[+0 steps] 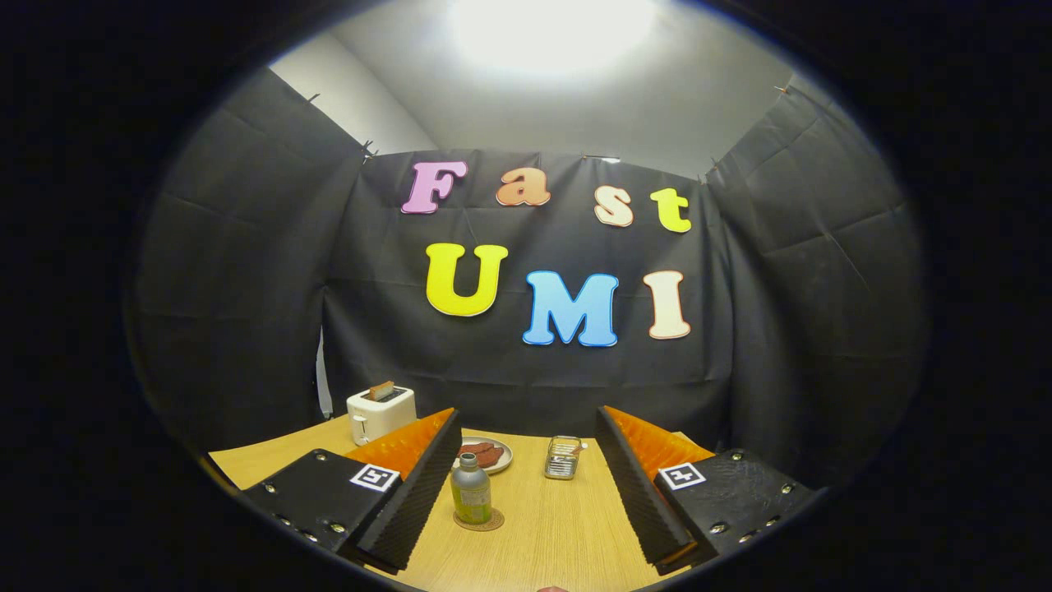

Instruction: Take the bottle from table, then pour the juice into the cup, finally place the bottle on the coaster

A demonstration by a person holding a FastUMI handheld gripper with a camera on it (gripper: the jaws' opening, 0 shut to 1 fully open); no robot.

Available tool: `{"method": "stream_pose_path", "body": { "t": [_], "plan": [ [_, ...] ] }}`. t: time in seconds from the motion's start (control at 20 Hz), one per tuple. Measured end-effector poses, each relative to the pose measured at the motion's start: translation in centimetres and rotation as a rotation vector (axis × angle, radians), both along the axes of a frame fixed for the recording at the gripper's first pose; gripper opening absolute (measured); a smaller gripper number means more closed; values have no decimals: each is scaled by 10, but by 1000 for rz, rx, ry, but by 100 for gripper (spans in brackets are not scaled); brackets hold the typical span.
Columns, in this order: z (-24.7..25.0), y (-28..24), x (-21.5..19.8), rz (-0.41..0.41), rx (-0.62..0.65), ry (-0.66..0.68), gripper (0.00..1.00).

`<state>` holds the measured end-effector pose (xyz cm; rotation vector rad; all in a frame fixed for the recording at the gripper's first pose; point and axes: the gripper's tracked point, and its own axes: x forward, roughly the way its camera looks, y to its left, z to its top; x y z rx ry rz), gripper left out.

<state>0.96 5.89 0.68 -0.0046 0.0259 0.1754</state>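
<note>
My claw (526, 485) stands wide open, holding nothing. The bottle (471, 489) stands upright on the coaster (480, 520), between my fingers and nearer the left one; the cup (562, 457) sits beyond. Judgement: bottle already placed, task looks complete; whether the cup holds juice I cannot tell.

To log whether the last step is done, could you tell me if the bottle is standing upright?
Upright: the bottle stands cap-up on the coaster, between the open gripper's fingers, touching neither.
</note>
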Motion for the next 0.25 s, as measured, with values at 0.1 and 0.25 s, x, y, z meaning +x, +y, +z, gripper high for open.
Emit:
{"method": "stream_pose_path", "body": {
  "t": [0.1,0.25],
  "plan": [
    [-2,2,0,19,-3,13,99],
    [-2,1,1,19,-12,9,99]
  ]
}}
